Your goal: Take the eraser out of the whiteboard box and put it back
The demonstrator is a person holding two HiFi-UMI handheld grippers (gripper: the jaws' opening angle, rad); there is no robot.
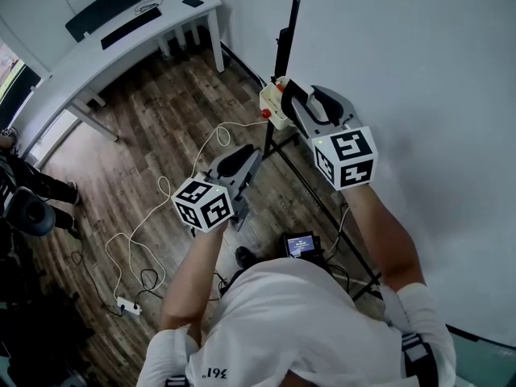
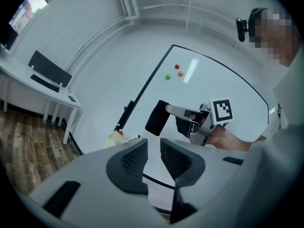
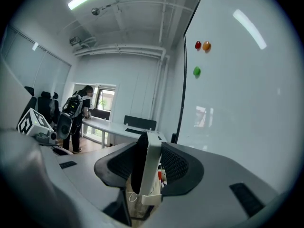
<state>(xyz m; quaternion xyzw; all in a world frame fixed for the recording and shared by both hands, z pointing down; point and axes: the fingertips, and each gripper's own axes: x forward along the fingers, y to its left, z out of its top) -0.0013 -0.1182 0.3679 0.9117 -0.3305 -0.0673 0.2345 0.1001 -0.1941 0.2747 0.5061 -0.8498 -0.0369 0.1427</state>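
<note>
My right gripper (image 1: 310,97) is shut on the eraser (image 3: 145,167), a white block with a black felt face, standing on edge between the pads. The left gripper view shows that same eraser (image 2: 157,118) held out in front of the whiteboard (image 1: 419,95). The cream whiteboard box (image 1: 272,103) hangs at the board's lower left corner, just left of and below the right gripper, with a red marker in it. My left gripper (image 1: 240,162) hovers lower and to the left over the floor. Its jaws stand a narrow gap apart with nothing between them (image 2: 153,158).
Coloured magnets (image 3: 197,71) stick high on the board. The board's black stand legs (image 1: 322,204) run under my arms. A white desk (image 1: 121,47) with a keyboard stands at the far left. Cables and a power strip (image 1: 129,305) lie on the wooden floor. A person with a backpack (image 3: 73,113) stands far off.
</note>
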